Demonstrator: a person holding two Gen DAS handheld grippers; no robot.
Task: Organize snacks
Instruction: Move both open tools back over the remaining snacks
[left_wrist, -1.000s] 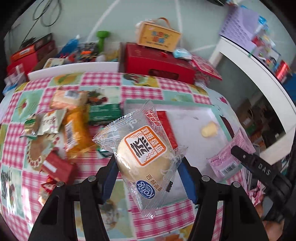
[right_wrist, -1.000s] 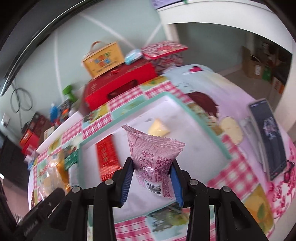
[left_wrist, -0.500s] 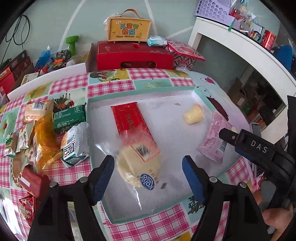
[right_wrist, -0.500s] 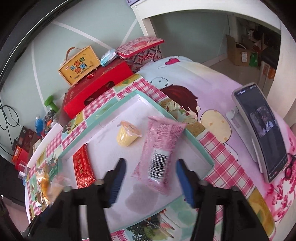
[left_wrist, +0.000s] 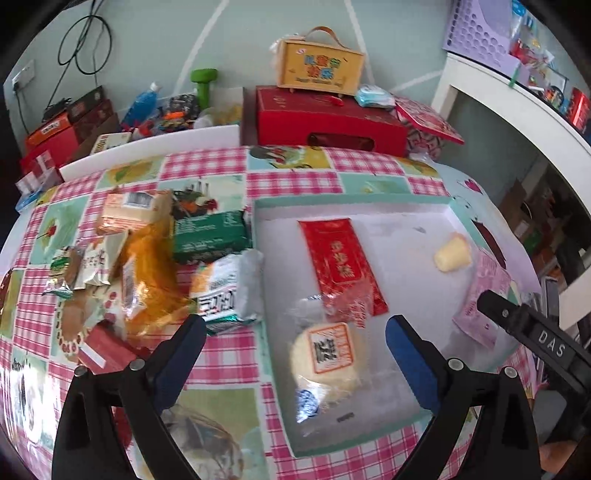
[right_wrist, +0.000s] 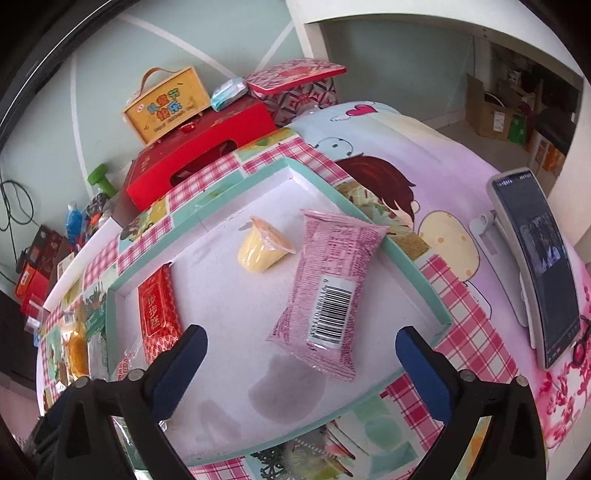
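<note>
Both claws I see spread wide, empty: left gripper (left_wrist: 295, 332) over the clear-wrapped round bun (left_wrist: 325, 354), right gripper (right_wrist: 301, 345) over the pink foil packet (right_wrist: 328, 291), both lying inside the teal-rimmed white tray (right_wrist: 417, 269).

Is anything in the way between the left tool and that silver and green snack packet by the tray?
Nothing visible blocks it. The left tool is open and empty, and the silver and green packet lies just ahead of its left finger, outside the tray's rim. An orange packet lies beside it.
</note>
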